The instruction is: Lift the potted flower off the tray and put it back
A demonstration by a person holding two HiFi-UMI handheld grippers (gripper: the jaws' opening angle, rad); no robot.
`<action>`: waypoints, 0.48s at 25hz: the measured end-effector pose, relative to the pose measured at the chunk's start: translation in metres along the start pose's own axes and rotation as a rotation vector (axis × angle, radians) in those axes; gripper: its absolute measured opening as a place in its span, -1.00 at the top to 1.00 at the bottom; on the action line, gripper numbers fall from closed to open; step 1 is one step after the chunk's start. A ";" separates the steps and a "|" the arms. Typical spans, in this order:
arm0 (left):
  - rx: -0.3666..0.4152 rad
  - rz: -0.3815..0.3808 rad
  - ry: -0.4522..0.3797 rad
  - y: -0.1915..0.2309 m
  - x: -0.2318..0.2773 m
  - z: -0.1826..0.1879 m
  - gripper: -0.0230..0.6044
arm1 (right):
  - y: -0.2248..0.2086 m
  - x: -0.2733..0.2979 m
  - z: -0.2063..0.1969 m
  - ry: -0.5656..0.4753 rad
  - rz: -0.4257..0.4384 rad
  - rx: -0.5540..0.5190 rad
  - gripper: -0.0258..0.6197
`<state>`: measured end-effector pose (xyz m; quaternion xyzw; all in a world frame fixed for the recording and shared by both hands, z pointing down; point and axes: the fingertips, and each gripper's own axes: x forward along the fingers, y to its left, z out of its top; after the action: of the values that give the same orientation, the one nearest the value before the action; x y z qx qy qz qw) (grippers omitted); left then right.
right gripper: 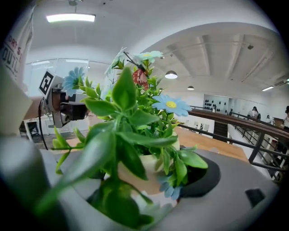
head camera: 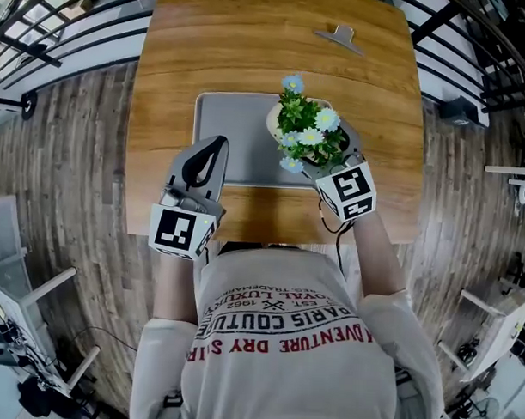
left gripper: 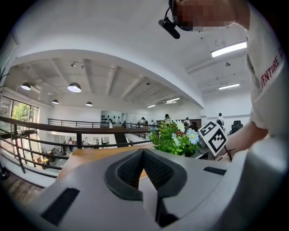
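Our left gripper (head camera: pixel 215 144) hovers over the tray's near left edge, its fingers (left gripper: pixel 128 171) closed on nothing and pointing away from us across the worktop (head camera: pixel 251 49). The grey tray (head camera: pixel 227 130) lies just ahead. Over its right end stands the potted flower (head camera: pixel 310 135), stems roughly upright. Our right gripper (head camera: pixel 320 153) is at it from the near side, fingers (right gripper: pixel 203 177) clasped around the cream pot. The right hand therefore carries the move. We cannot tell whether the pot's base touches the tray. The right forearm reaches forward and slightly inward.
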<state>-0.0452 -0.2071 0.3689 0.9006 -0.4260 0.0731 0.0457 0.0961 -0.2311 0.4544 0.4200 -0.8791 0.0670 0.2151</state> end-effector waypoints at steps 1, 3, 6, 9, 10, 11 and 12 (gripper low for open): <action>-0.007 0.001 0.013 0.002 -0.002 -0.008 0.89 | 0.007 0.009 -0.006 0.011 0.022 -0.008 -0.53; -0.023 0.004 0.039 0.006 -0.005 -0.022 0.89 | 0.021 0.026 -0.016 0.033 0.069 -0.014 -0.53; -0.058 0.023 0.067 0.016 -0.011 -0.041 0.89 | 0.037 0.050 -0.034 0.070 0.132 -0.030 -0.53; -0.082 0.049 0.101 0.028 -0.016 -0.059 0.89 | 0.056 0.070 -0.047 0.112 0.189 -0.034 -0.53; -0.087 0.057 0.114 0.032 -0.018 -0.065 0.89 | 0.062 0.076 -0.051 0.122 0.207 -0.034 -0.53; -0.093 0.062 0.125 0.035 -0.019 -0.071 0.89 | 0.068 0.082 -0.056 0.132 0.223 -0.036 -0.53; -0.101 0.064 0.135 0.037 -0.020 -0.076 0.89 | 0.072 0.087 -0.061 0.140 0.237 -0.039 -0.53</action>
<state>-0.0933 -0.2048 0.4410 0.8761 -0.4537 0.1137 0.1171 0.0122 -0.2291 0.5514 0.3034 -0.9065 0.1037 0.2746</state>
